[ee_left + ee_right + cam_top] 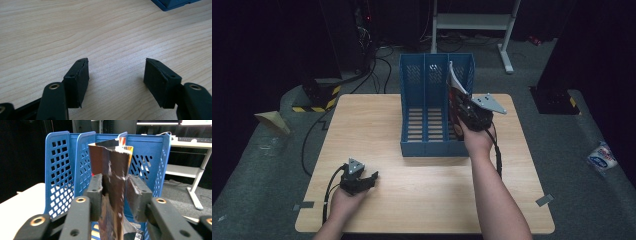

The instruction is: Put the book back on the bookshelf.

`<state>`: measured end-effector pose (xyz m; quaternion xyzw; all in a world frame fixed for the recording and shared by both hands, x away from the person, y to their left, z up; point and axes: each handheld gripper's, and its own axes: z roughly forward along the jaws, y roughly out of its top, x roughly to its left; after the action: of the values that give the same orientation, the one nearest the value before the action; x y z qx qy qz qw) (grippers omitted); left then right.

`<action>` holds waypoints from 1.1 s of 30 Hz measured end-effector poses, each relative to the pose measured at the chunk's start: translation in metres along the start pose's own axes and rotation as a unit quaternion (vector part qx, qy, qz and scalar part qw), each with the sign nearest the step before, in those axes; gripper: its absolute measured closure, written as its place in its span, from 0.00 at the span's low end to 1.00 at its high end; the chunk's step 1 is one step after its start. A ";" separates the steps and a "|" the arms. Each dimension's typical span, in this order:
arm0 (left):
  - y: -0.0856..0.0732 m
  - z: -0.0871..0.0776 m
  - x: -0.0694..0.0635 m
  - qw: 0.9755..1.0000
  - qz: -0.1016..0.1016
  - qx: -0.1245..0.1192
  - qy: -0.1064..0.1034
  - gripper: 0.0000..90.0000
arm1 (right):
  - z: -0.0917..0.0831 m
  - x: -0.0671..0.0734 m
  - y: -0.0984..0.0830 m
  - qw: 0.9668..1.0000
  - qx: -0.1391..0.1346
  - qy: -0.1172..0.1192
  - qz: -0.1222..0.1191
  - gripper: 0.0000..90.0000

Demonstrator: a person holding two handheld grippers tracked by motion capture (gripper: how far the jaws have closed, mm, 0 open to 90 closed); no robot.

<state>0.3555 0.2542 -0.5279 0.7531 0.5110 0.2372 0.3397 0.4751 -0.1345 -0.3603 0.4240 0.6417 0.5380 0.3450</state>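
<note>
A blue file rack (427,146) with three slots stands upright at the back middle of the wooden table (422,200). In its right-hand slot stands a dark, glossy magazine (455,90), bent and curled at the top. My right gripper (462,109) grips it from the front. In the right gripper view the magazine (112,165) rises between the two pads, which press on its sides, with the rack's perforated walls (60,182) behind; that gripper (113,192) is shut on it. My left gripper (371,177) rests near the table's front left, open and holding nothing (116,72).
A corner of the rack (175,3) shows at the top right of the left gripper view. Behind the table on the floor are a white metal stand (472,22), cables and a yellow-and-black striped block (317,97). A white-and-blue packet (602,157) lies on the floor at the right.
</note>
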 end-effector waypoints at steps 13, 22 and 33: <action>0.000 0.000 0.000 1.000 0.000 0.000 0.000 0.41 | -0.012 -0.012 0.006 0.996 -0.023 -0.076 0.032 0.95; 0.000 0.000 0.000 1.000 0.000 0.000 0.000 0.41 | -0.012 0.017 0.015 0.991 -0.079 -0.100 0.035 0.96; 0.000 0.000 0.000 1.000 0.002 -0.001 -0.003 0.41 | 0.000 0.034 0.008 0.991 -0.082 -0.094 0.039 0.95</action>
<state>0.3556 0.2539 -0.5281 0.7545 0.5083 0.2362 0.3413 0.4628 -0.1027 -0.3516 0.4678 0.5427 0.5597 0.4164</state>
